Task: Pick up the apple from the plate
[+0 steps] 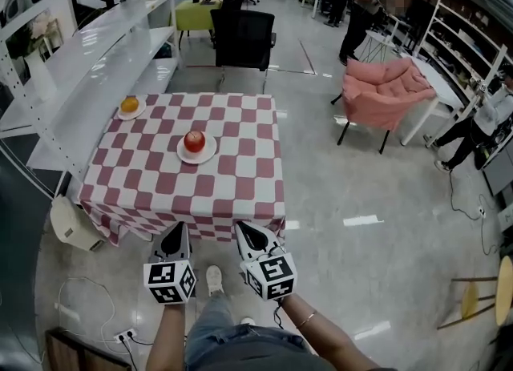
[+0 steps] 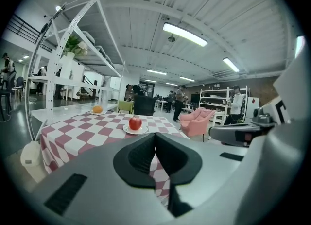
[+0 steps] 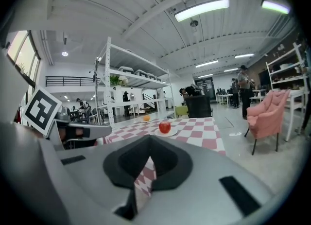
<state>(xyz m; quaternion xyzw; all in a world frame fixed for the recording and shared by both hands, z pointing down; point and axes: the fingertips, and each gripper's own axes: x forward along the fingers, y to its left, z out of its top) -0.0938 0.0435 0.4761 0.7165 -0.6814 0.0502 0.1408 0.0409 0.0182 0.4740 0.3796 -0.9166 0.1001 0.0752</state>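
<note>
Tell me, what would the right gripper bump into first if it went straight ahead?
Probably the checkered tablecloth at the table's near edge, which shows just past the right gripper. The apple sits farther back on its plate. Depth is hard to judge.

- Straight ahead I have a table under a red-and-white checked cloth point(image 1: 240, 177).
- At its far left corner an orange point(image 1: 130, 104) sits on a small saucer point(image 1: 140, 113).
- A black chair point(image 1: 244, 39) stands just behind the table's far edge, with a green table point(image 1: 195, 15) beyond it.
- A white shelving rack point(image 1: 88, 57) runs along the table's left side.
- To my right a pink armchair point(image 1: 385, 89) stands well apart from the table.
- A white container point(image 1: 70, 225) lies on the floor by the cloth's near left corner.
- A wooden stool point(image 1: 481, 297) shows at the right edge.
</note>
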